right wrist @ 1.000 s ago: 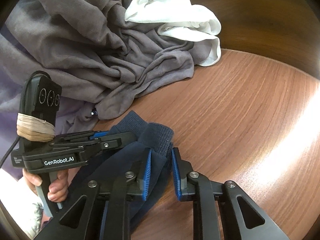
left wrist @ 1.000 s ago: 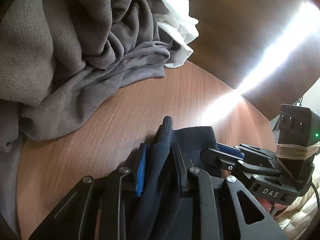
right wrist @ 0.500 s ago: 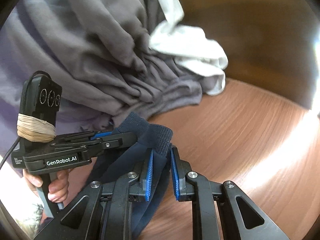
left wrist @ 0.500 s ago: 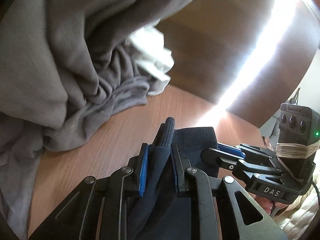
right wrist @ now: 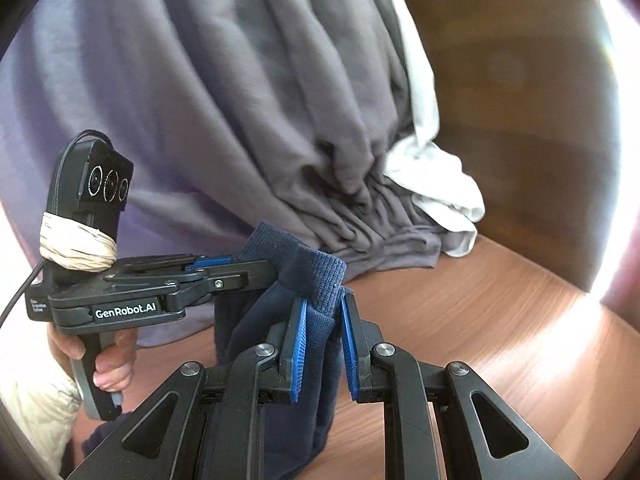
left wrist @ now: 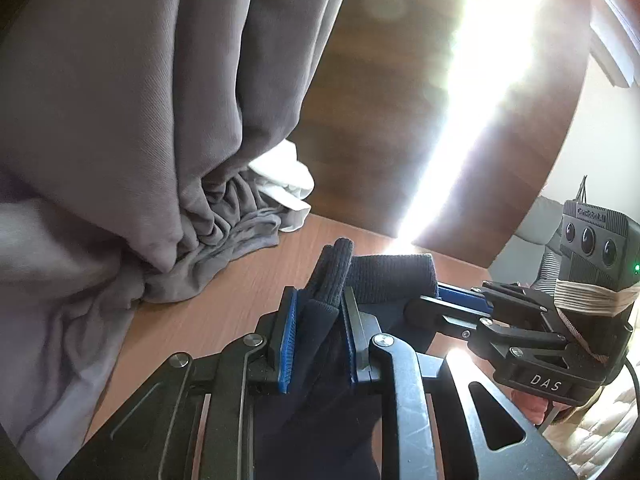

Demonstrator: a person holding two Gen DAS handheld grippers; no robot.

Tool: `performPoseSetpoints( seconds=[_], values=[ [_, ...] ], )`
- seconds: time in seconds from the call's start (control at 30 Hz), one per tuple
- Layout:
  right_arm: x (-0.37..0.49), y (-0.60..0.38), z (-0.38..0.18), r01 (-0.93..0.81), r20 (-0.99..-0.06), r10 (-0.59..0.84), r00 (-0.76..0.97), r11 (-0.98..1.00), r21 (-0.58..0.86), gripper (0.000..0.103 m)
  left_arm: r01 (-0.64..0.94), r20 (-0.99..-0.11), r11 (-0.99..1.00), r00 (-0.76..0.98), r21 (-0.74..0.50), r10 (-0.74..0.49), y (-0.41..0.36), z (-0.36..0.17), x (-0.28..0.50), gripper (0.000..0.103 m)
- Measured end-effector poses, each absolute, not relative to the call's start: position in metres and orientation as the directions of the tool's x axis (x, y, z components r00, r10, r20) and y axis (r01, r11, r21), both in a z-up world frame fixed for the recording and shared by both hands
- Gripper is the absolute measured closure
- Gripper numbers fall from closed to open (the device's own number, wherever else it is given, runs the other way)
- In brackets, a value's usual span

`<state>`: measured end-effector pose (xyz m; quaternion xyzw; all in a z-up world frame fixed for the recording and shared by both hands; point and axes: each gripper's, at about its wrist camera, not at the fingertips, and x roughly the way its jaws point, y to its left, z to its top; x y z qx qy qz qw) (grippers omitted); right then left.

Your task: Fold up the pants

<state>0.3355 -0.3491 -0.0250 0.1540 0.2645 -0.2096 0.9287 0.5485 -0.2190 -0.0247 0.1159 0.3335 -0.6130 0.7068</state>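
Left wrist: left gripper (left wrist: 318, 330) clamped on navy pants (left wrist: 384, 276), ribbed cuff sticking out past the blue pads (left wrist: 288, 340), above the wooden table (left wrist: 224, 312). Right gripper (left wrist: 444, 300) pinching the same cuff from the right.

Right wrist: right gripper (right wrist: 324, 338) nearly closed on the cuff's edge, cloth hanging below. Grey fabric (right wrist: 248, 112) and white cloth (right wrist: 436, 184) behind.

Dark navy pants (right wrist: 280, 332) of soft matt cloth, with a ribbed knit cuff (right wrist: 316, 276). A heap of grey cloth (right wrist: 248, 112), matt and finely woven, falls in soft folds; beside it lies smooth white cloth (right wrist: 436, 184). The desk (right wrist: 500, 320) is reddish-brown wood grain with a satin sheen, glaring where light strikes it. The gripper frames look like matt black plastic with silver screw heads, and their jaws carry ridged blue pads (right wrist: 299, 344).
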Motion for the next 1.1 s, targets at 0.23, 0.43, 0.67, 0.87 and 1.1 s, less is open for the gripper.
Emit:
performPoseSetpoints(
  seconds=[0.23, 0.43, 0.67, 0.87, 1.1],
  values=[
    [0.324, -0.299, -0.003, 0.448, -0.518, -0.317, 0.794, 0.882, 0.146, 0.085, 0.953, -0.594, 0.214, 0.046, -0.215, -0.803, -0.172, -0.001, 0.526, 0.082],
    [0.317, -0.253, 0.009, 0.439, -0.494, -0.335, 0.803, 0.892, 0.109, 0.085, 0.957, -0.578, 0.205, 0.05, -0.206, -0.815, -0.135, 0.01, 0.513, 0.082],
    [0.316, -0.212, 0.017, 0.441, -0.47, -0.357, 0.807, 0.894, 0.078, 0.085, 0.961, -0.562, 0.195, 0.054, -0.194, -0.826, -0.098, 0.02, 0.504, 0.082],
    [0.32, -0.172, 0.021, 0.416, -0.452, -0.358, 0.817, 0.909, 0.031, 0.085, 0.961, -0.552, 0.207, 0.074, -0.182, -0.83, -0.059, 0.026, 0.501, 0.082],
    [0.33, -0.126, 0.018, 0.341, -0.46, -0.303, 0.835, 0.94, 0.0, 0.085, 0.95, -0.562, 0.255, 0.112, -0.182, -0.82, -0.005, 0.02, 0.501, 0.082]
  ],
)
